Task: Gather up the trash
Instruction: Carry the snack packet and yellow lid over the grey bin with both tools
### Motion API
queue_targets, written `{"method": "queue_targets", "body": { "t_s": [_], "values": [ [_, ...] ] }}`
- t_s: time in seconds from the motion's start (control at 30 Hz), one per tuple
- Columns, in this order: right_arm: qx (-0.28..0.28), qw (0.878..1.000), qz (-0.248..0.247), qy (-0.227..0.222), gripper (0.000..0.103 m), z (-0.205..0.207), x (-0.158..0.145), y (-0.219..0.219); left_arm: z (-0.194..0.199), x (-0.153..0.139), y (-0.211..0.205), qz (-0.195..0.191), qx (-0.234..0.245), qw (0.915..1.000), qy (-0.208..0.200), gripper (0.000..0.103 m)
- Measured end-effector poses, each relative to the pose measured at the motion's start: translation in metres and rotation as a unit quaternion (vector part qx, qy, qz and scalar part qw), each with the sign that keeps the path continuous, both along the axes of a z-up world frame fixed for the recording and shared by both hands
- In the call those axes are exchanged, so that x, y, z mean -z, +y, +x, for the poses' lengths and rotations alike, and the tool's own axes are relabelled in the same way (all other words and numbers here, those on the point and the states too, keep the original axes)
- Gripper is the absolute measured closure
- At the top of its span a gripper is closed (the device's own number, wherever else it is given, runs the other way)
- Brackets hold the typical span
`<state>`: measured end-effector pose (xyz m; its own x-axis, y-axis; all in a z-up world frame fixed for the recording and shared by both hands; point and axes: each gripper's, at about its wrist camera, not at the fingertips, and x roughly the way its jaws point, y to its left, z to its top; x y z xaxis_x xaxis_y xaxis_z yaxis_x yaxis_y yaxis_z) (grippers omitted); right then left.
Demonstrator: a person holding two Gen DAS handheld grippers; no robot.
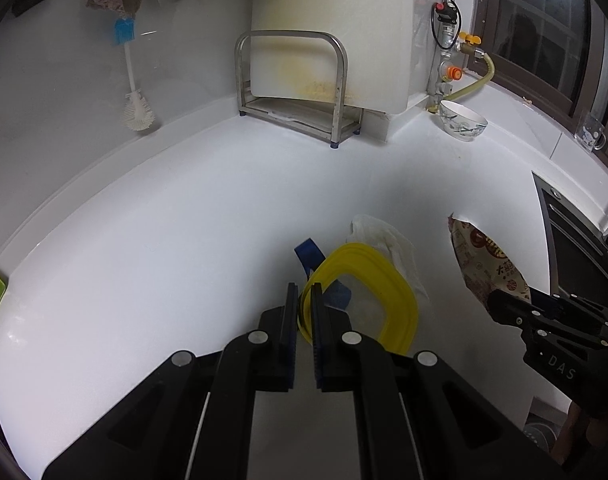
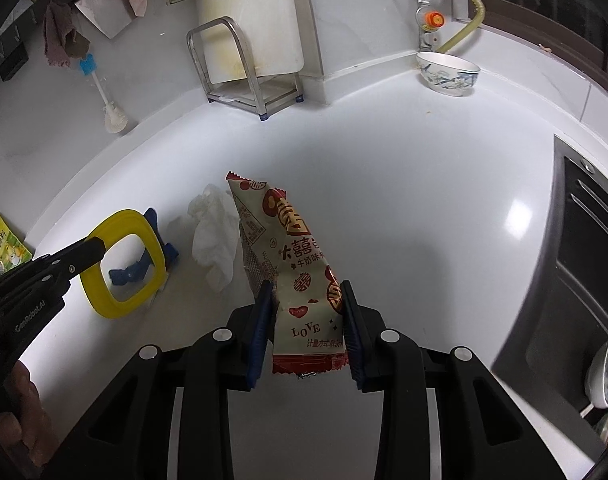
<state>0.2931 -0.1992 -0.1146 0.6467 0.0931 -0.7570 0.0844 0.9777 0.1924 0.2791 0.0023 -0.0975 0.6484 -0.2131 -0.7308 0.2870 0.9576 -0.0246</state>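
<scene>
My left gripper (image 1: pixel 304 292) is shut on the rim of a yellow plastic frame (image 1: pixel 384 280), also seen in the right wrist view (image 2: pixel 119 300). Blue scraps (image 1: pixel 310 254) lie under and beside the frame. A crumpled white tissue (image 1: pixel 384 236) lies just beyond it on the white counter (image 1: pixel 163 240); it also shows in the right wrist view (image 2: pixel 215 236). My right gripper (image 2: pixel 307 288) is closed on a cream and red snack wrapper (image 2: pixel 299 264) and holds it upright; the wrapper also shows in the left wrist view (image 1: pixel 484 256).
A steel rack (image 1: pixel 291 80) with a white cutting board stands at the back wall. A patterned bowl (image 1: pixel 462 120) sits in the back right corner. A bottle brush (image 1: pixel 133 92) hangs at left. A dark sink (image 2: pixel 576 264) lies at right. A green packet (image 2: pixel 3 248) lies at far left.
</scene>
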Motion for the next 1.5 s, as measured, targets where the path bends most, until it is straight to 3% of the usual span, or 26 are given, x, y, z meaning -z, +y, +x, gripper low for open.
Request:
{"method": "queue_targets", "body": {
  "t_s": [0.47, 0.7, 1.07, 1.5],
  "values": [
    [0.001, 1.0, 0.004, -0.016, 0.071, -0.079, -0.024, -0.003, -0.07, -0.022, 0.002, 0.001, -0.002, 0.9998, -0.019, 0.096],
    [-0.019, 1.0, -0.001, -0.01, 0.071, -0.133, -0.028, -0.013, -0.118, -0.028, -0.002, -0.012, -0.022, 0.9997, -0.004, 0.096],
    [-0.052, 0.998, 0.019, 0.013, 0.071, -0.202, -0.011, -0.042, -0.197, -0.028, -0.029, -0.007, -0.039, 0.9992, 0.009, 0.096],
    [-0.082, 0.995, 0.037, 0.05, 0.071, -0.252, 0.021, -0.07, -0.256, -0.001, -0.067, 0.009, -0.039, 0.9982, 0.044, 0.096]
  ]
}}
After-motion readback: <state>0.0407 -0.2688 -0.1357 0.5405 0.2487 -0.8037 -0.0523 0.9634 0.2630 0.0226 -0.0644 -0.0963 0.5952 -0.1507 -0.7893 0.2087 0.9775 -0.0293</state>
